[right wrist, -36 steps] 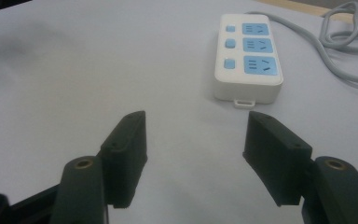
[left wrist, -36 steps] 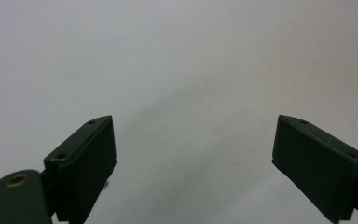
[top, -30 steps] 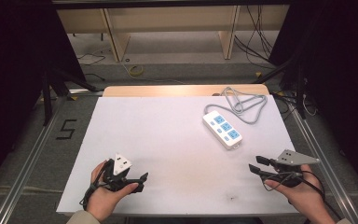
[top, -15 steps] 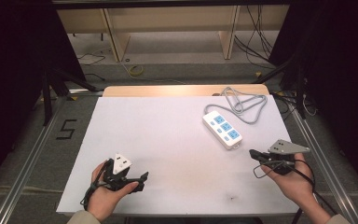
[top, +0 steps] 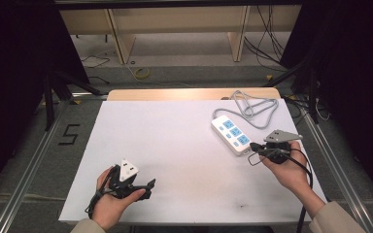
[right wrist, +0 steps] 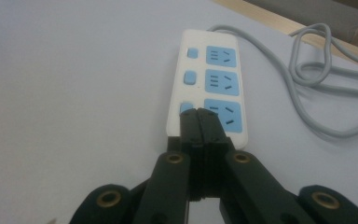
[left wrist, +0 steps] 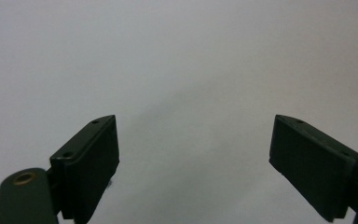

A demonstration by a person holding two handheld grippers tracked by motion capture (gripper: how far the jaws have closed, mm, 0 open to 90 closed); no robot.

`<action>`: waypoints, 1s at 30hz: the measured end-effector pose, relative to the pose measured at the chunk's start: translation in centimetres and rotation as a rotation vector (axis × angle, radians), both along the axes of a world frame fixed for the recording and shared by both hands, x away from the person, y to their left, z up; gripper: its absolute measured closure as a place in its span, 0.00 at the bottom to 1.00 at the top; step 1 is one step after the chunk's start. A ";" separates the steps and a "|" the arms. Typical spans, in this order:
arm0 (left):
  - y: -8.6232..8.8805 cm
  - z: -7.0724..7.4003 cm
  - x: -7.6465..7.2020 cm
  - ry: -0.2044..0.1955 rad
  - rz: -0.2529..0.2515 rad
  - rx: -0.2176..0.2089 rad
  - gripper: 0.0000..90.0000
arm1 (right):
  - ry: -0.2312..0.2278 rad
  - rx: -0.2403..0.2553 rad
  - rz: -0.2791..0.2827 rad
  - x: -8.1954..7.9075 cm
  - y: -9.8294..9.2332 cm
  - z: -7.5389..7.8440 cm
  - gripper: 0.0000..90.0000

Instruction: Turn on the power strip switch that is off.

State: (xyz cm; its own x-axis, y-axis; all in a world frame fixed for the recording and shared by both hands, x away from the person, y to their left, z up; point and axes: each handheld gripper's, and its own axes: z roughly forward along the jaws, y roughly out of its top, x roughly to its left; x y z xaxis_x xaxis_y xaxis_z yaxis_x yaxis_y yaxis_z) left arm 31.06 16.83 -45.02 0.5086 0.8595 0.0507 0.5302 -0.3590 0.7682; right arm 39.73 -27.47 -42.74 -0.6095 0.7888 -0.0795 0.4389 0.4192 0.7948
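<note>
Power strip [top: 232,134] lying near table's [top: 175,145] far right, grey cord [top: 252,104] looped behind. I'm holding right gripper [right wrist: 199,116], jaws pressed together, tips over strip's near end. Left gripper [left wrist: 193,149], jaws spread apart, hovering over bare tabletop, well apart from strip.

Power strip [right wrist: 209,93] near end hidden behind pressed-together fingers [right wrist: 191,126]; cord [right wrist: 326,88] cut off.

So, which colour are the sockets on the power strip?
Blue sockets on a white power strip; the right gripper view shows it best.
</note>
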 end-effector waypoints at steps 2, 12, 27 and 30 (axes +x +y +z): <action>-0.1 0.0 0.0 -0.001 -0.002 0.002 0.17 | -0.001 -0.003 -0.001 0.5 0.3 0.1 1.00; -0.3 0.0 0.0 0.002 -0.009 0.015 0.17 | 0.007 -0.015 -0.003 2.8 2.0 0.4 1.00; -0.7 -0.1 0.1 0.001 -0.018 0.020 0.17 | 0.037 -0.064 -0.005 5.3 3.6 0.2 1.00; -0.7 -0.1 0.1 0.002 -0.019 0.019 0.17 | 0.045 -0.065 -0.006 6.0 4.0 0.3 1.00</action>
State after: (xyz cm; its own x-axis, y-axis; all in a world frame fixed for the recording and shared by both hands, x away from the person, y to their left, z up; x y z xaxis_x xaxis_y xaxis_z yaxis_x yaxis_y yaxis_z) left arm 31.17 16.15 -45.14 0.5246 0.8488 0.0656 0.5251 -0.3833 0.7598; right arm 45.70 -23.43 -42.46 -0.6090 0.7864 -0.1032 0.4760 0.4665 0.7455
